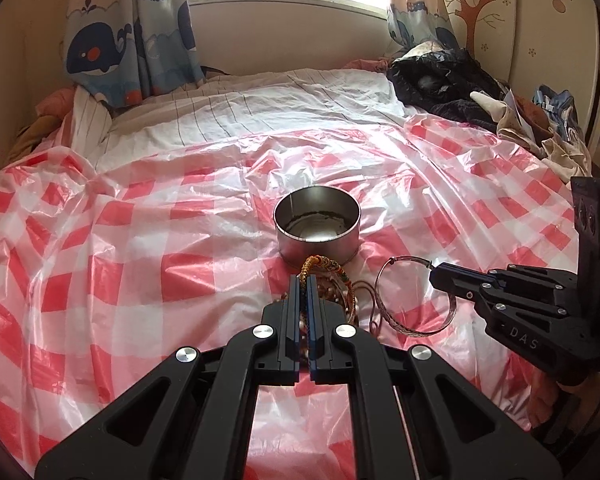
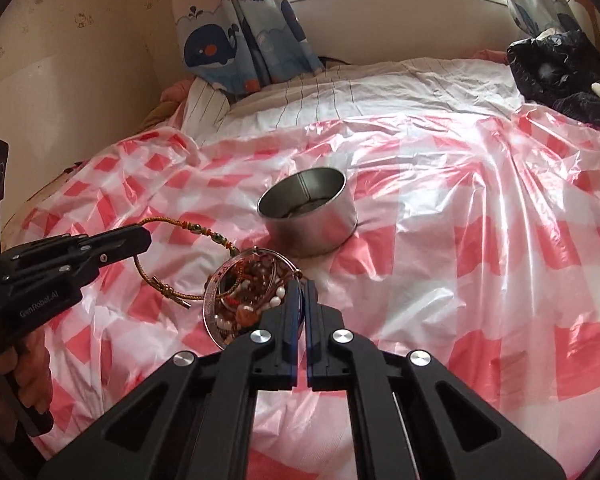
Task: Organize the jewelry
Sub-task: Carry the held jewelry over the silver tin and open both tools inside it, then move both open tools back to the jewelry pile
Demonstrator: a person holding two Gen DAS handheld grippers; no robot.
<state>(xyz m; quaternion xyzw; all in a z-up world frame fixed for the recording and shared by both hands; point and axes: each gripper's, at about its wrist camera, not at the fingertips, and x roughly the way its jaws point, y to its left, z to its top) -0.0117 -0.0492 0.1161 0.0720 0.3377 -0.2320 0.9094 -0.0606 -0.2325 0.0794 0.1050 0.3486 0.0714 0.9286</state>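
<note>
A round metal tin (image 1: 318, 220) (image 2: 308, 216) stands open on the red-checked plastic sheet (image 1: 140, 240). Just in front of it lies a tangled pile of beaded jewelry (image 2: 248, 288) (image 1: 342, 294). My left gripper (image 1: 303, 278) (image 2: 146, 236) is shut on a braided orange-and-green cord bracelet (image 1: 320, 262) (image 2: 196, 227), whose loop hangs to the sheet. At the pile's near edge my right gripper (image 2: 300, 284) (image 1: 434, 270) is shut on a thin silver bangle (image 1: 452, 308) (image 2: 209, 304), tilted up around the pile. The tin's floor looks bare apart from dark reflections.
The sheet covers a bed with a striped white quilt (image 1: 260, 108) behind it. Dark clothes (image 1: 448, 80) are heaped at the back right. Whale-print curtains (image 1: 100, 52) hang at the window. A person's hand (image 2: 32, 368) holds the left gripper's handle.
</note>
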